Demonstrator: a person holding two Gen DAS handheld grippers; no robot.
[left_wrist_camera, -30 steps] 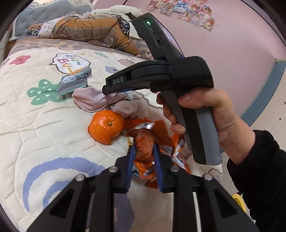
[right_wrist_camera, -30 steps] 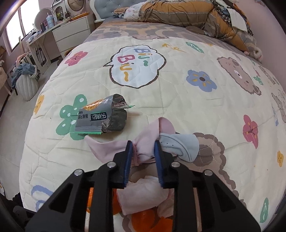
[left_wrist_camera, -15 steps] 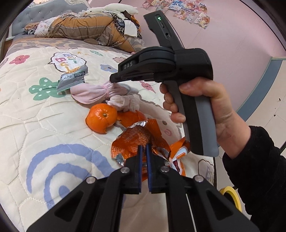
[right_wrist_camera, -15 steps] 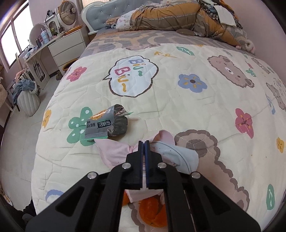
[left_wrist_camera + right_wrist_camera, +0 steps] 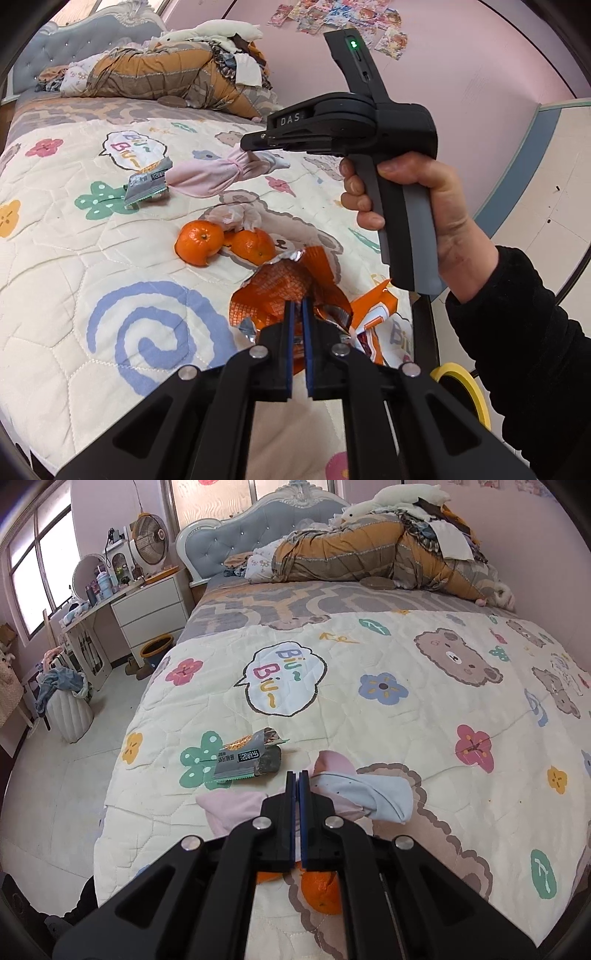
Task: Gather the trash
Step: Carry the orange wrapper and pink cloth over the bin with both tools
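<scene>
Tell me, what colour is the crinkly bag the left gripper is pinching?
Orange snack bag, silvery inside; left wrist view shows it best.

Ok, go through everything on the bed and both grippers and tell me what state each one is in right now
Left gripper: shut on the orange snack bag.
Orange snack bag: torn open, crumpled, foil lining showing.
Right gripper: shut on the pink sock, lifted off the quilt.
Pink sock: bunched, hanging from the fingers.
Grey snack wrapper: torn open, lying flat.
Mandarins: partly peeled, touching each other.
Crumpled tissue: resting against the mandarins.
</scene>
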